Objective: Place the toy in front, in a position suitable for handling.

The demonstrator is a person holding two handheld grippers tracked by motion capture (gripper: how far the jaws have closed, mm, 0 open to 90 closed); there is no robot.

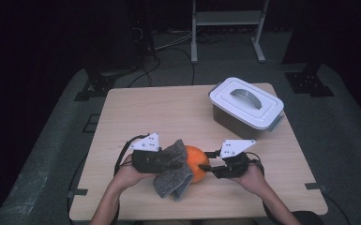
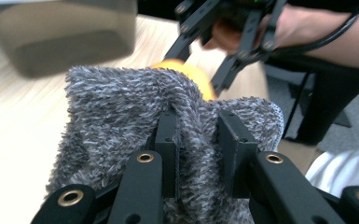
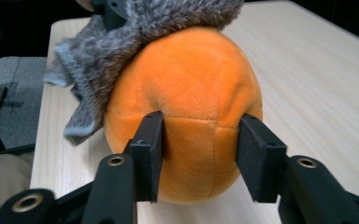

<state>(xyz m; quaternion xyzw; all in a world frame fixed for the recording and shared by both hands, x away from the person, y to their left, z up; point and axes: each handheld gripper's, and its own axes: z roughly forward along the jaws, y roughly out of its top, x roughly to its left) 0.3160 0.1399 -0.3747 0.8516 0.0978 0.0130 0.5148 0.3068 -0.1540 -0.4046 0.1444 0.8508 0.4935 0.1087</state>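
We hold the plush orange ball (image 3: 184,107) pinched between our right gripper (image 3: 200,140) jaws while our left gripper (image 2: 199,135), clamped on the grey cloth (image 2: 121,112), wipes over it; next, probably, rub across.

readable text: none in any view
white plastic lid of the grey rectangular storage box (image 1: 246,100): plain, no label or brand that can be made out
grey three-cornered plates on the grippers: small dark dots, no letters or numbers
orange plush ball (image 3: 186,107): seams, no tag or print
grey fluffy cloth (image 2: 121,112): no label to read
light wooden table top (image 1: 169,112): no marks or signs
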